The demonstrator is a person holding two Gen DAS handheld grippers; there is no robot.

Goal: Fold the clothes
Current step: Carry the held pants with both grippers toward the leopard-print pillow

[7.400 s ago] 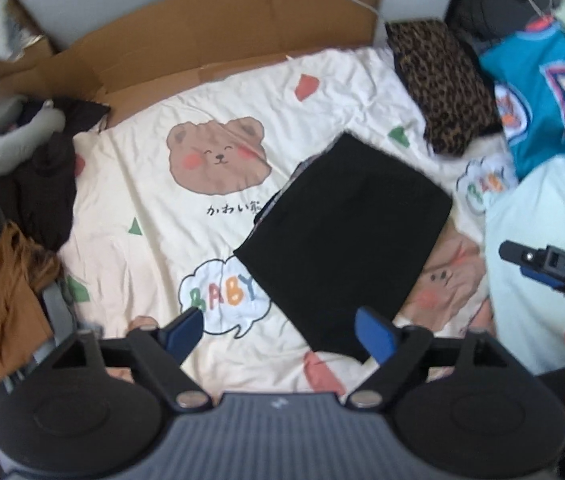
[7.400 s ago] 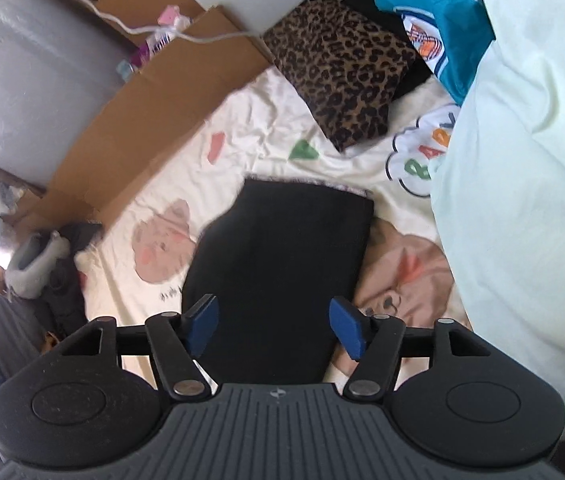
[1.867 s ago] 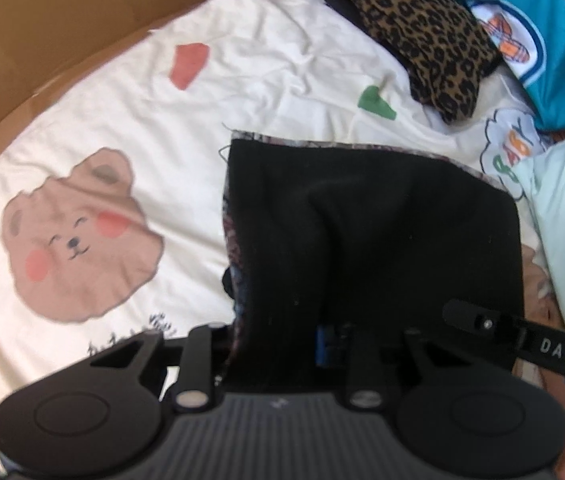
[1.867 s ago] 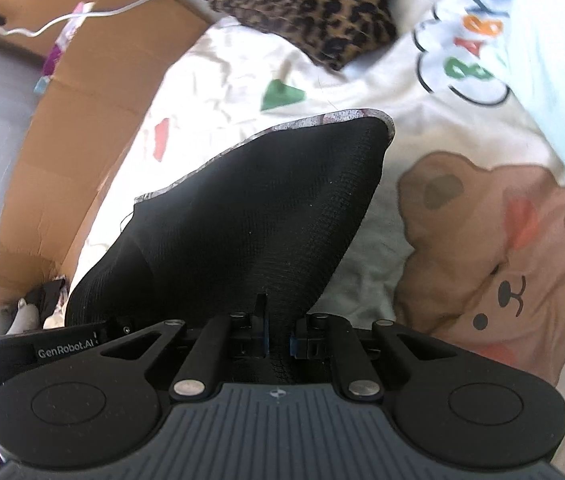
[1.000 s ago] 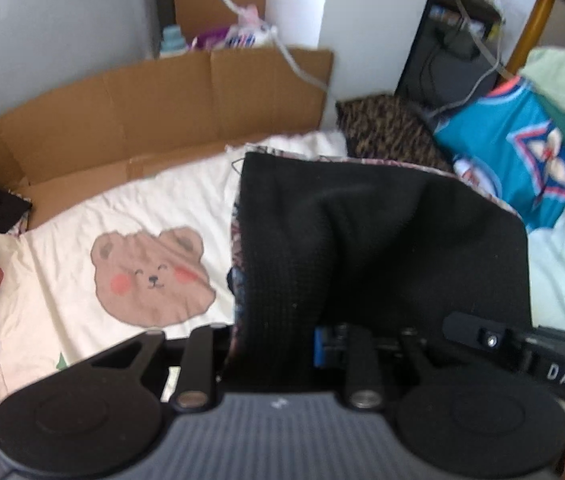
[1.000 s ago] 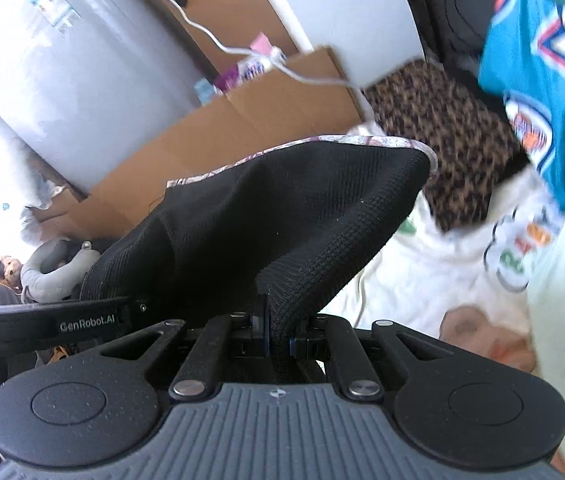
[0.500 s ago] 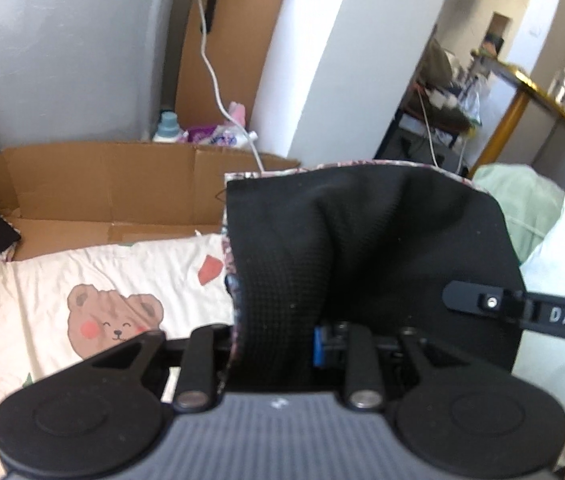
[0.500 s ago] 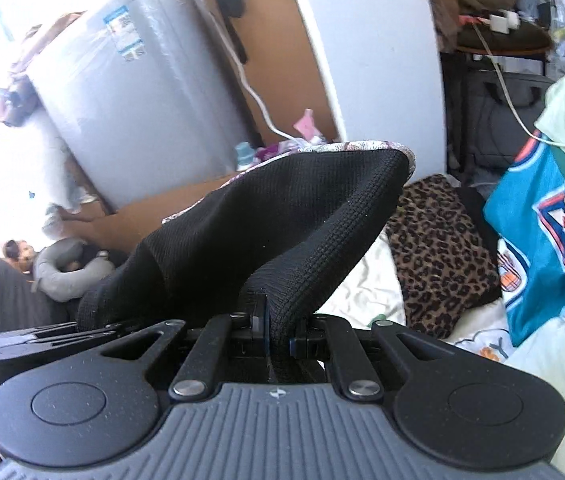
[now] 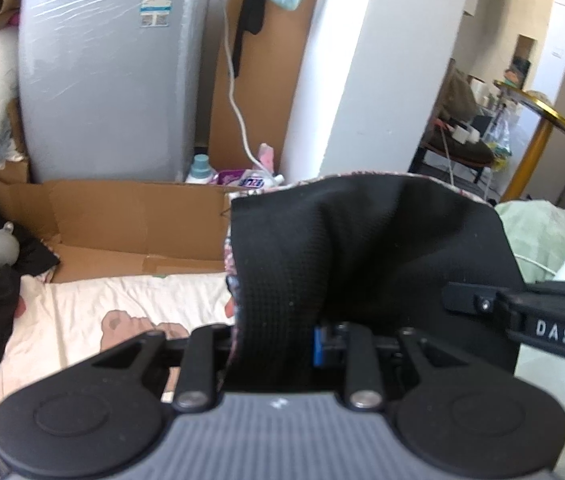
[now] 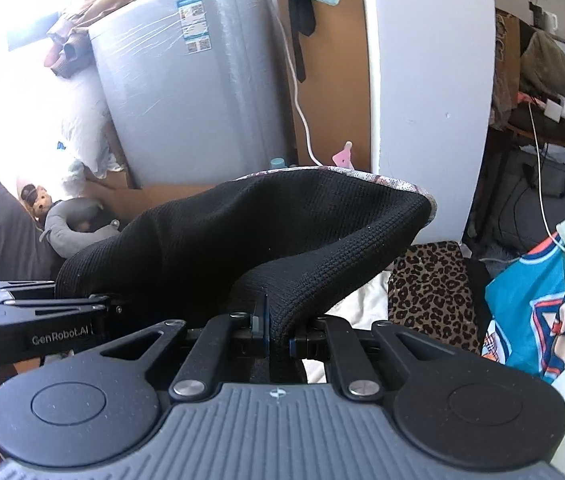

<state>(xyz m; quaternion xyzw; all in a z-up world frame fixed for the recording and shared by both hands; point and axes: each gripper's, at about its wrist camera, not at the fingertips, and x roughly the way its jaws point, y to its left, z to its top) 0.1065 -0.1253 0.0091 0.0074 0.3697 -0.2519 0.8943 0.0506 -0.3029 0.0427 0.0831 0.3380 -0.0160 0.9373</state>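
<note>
Both claws, left gripper (image 9: 272, 344) and right gripper (image 10: 278, 334), pinch the black cloth (image 9: 362, 256); its loose edge at twelve o'clock could slip and crumple.

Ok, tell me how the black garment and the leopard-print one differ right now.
The black garment is plain knit with a patterned edge; the leopard-print garment is spotted brown all over. The black one is pinched by both the right gripper and the left gripper; the leopard one lies untouched on the bedding, beside the teal shirt.
</note>
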